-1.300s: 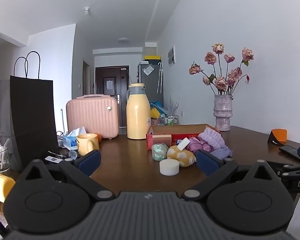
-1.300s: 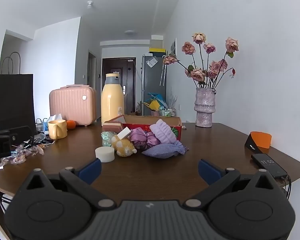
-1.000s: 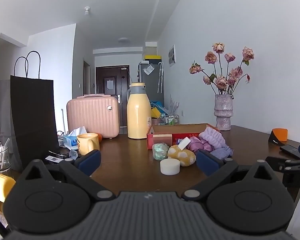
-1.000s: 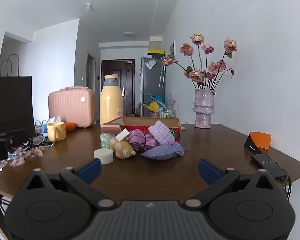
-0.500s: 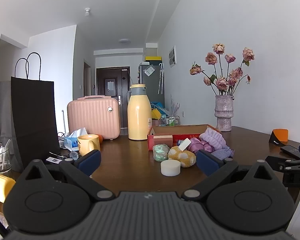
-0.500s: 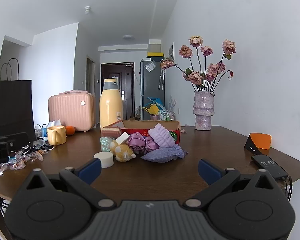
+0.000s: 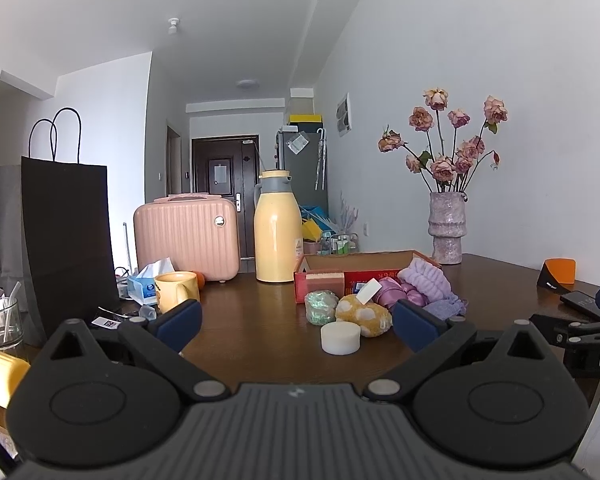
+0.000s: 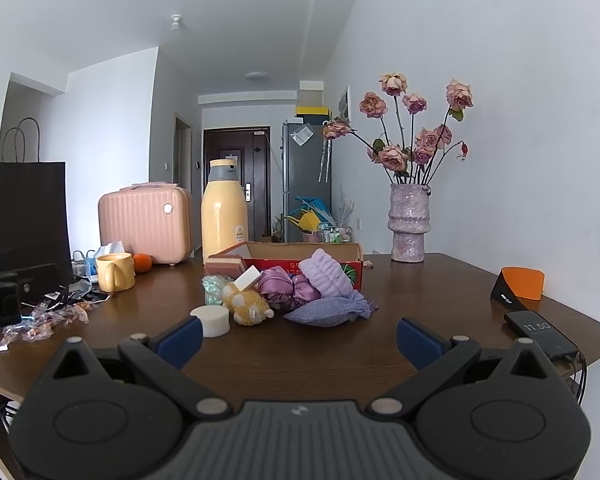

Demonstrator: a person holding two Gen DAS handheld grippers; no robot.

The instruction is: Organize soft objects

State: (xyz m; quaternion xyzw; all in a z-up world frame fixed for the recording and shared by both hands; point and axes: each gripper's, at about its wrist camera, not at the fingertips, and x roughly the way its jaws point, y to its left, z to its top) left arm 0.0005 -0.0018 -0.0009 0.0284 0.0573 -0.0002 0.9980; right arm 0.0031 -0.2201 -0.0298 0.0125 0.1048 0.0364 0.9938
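Your left tongs [image 7: 296, 322] and right tongs [image 8: 299, 338] are both spread wide with nothing between the blue pads, held above the near edge of the tabletop [image 8: 300, 360].

Just past them, toward the middle of the tabletop, the soft things lie in a loose cluster. Nearest you is the white round sponge [image 8: 210, 320], touching or almost touching the yellow spotted plush [image 8: 247, 306], which has a white tag on top. The green mesh ball [image 7: 321, 306] sits behind them. To the right lies the flat lavender pouch [image 8: 327, 312], with the shiny purple scrunchie [image 8: 284, 286] and the ribbed lilac headband [image 8: 326, 272] piled behind it against the box.

The red cardboard box [image 8: 350, 270] stands open behind the pile, a brown sponge block [image 8: 225, 266] at its left front corner.

Farther back, the yellow thermos [image 7: 275, 236] stands behind the box, and the vase of dried roses [image 8: 408, 220] stands at the tabletop's far right edge by the wall.
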